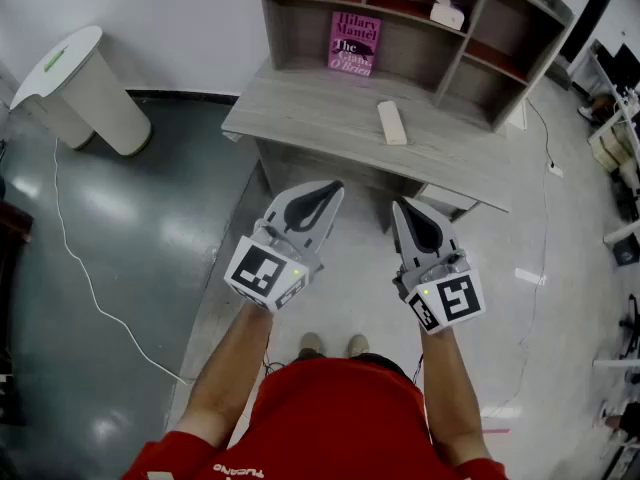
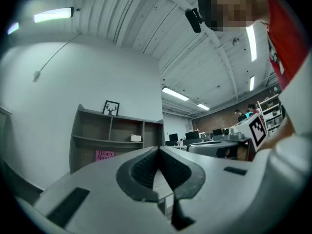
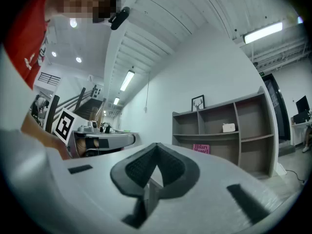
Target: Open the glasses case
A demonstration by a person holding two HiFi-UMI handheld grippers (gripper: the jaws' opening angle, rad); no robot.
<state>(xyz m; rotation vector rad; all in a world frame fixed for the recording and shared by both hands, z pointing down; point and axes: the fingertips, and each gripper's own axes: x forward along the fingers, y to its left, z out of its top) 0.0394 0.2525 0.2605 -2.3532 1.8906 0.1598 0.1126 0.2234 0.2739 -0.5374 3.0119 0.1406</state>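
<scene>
Right, closest to you, your left gripper [image 1: 335, 188] has its jaws pressed together with nothing between them. Your right gripper [image 1: 401, 206] beside it is the same, closed up and empty. Both hang over the floor, short of the desk [image 1: 300, 108]. Beyond them the glasses case [image 1: 392, 122] lies flat on the desktop, well apart from either claw, and it looks closed as far as I can judge. So the step in hand is the approach. I'd spread both claws before you arrive, pin the base near one end, and work the other claw at the seam along the long side. That seam is too small to make out from here. Behind the case, the pink book [image 1: 355, 43] stands in the shelf unit [image 1: 470, 38], so keep clear of it.
</scene>
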